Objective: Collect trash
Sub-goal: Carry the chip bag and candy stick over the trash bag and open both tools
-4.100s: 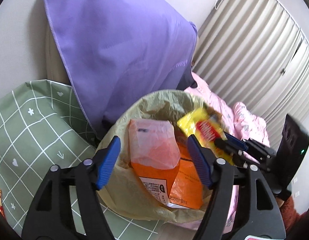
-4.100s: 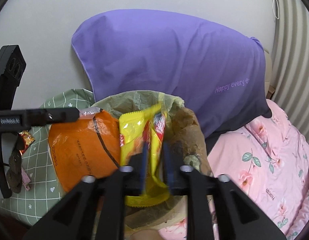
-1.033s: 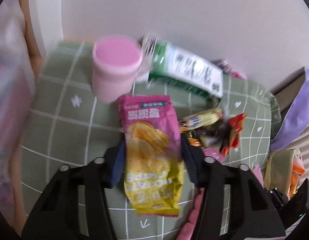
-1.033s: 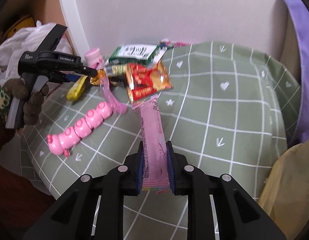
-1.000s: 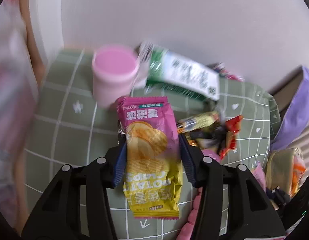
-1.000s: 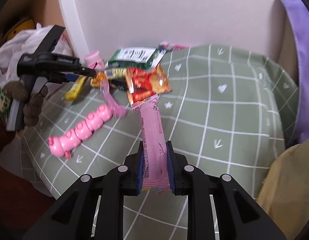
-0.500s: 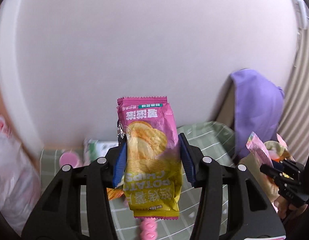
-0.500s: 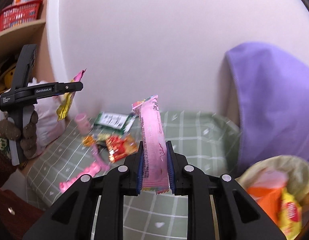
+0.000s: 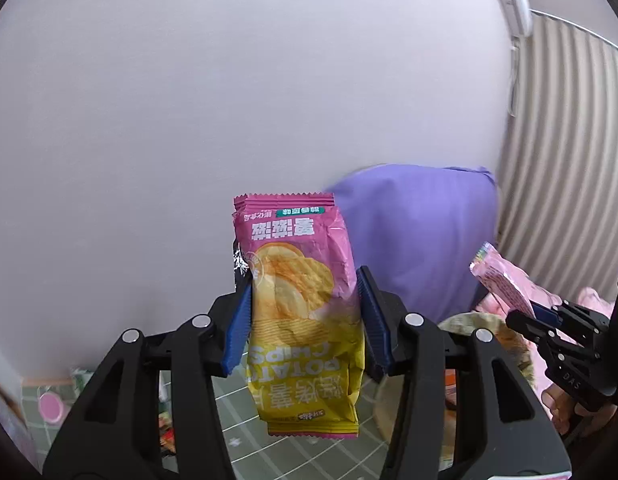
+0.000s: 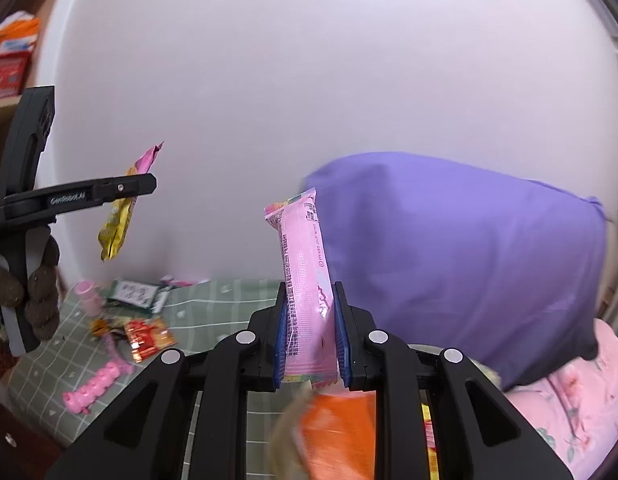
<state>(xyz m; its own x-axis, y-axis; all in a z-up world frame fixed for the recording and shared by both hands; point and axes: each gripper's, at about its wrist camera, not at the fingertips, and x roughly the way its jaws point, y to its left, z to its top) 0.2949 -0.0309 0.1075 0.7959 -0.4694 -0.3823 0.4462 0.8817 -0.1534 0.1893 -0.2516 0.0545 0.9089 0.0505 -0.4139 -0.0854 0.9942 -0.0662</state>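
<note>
purple pillow [image 10: 461, 248] leans on the wall behind; green checked cloth [image 10: 213, 316] below it has litter left on it: green-white packet [image 10: 135, 295], red wrapper [image 10: 149, 336], pink caterpillar toy [image 10: 95, 386]

trash bag [image 10: 329, 436] sits low in the right view, blurred, orange packet inside

left gripper [image 9: 305, 330] clamped across the middle of the chip bag [image 9: 301, 312], held in the air upside down. Looks light and crinkly, foil probably slick, crushes easily; mid-body pinch seems fine, a seam edge would likely slip less

right gripper [image 10: 311, 344] closed on the lower end of the pink snack stick [image 10: 307, 280], which stands up tilted slightly left, just above the bag mouth. Long, thin, light, likely floppy, so its free end may swing

judgement: both ready to carry over and drop in
</note>
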